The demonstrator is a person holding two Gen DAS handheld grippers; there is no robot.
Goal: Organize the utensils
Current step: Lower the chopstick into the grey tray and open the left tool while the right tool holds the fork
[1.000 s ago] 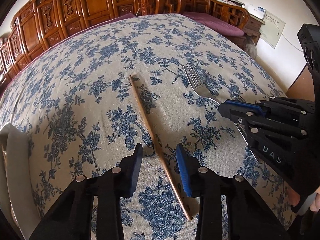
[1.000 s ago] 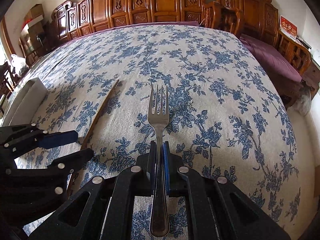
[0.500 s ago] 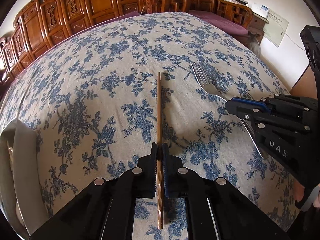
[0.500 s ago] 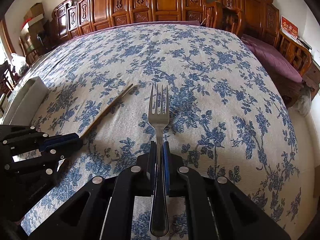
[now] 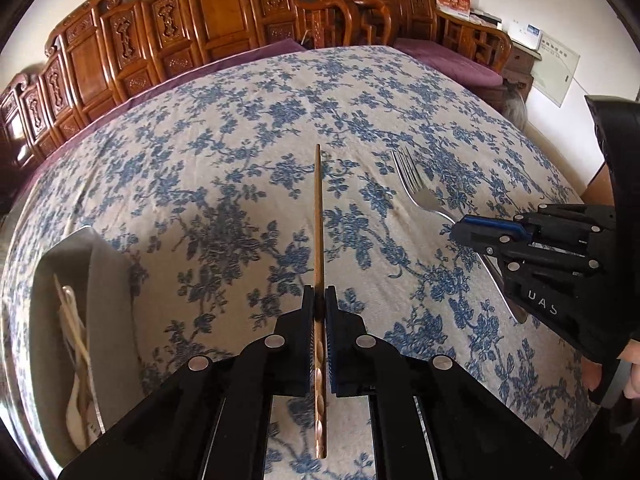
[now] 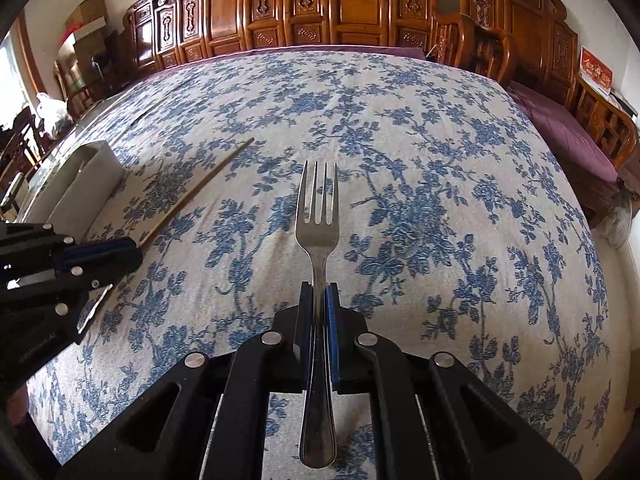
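The white holder (image 5: 108, 320) is blurred and cut off at the left edge; the pale utensils (image 5: 74, 332) inside cannot be identified.

grippers counted: 2, left gripper (image 5: 319, 312) and right gripper (image 6: 319, 308) | chopsticks seen on their own: 1 (image 5: 318, 216) | forks counted: 1 (image 6: 317, 216) | containers noted: 1 white holder (image 6: 86, 184) at table edge, contents blurred and left uncounted | tablecloths: 1 (image 5: 224, 184)
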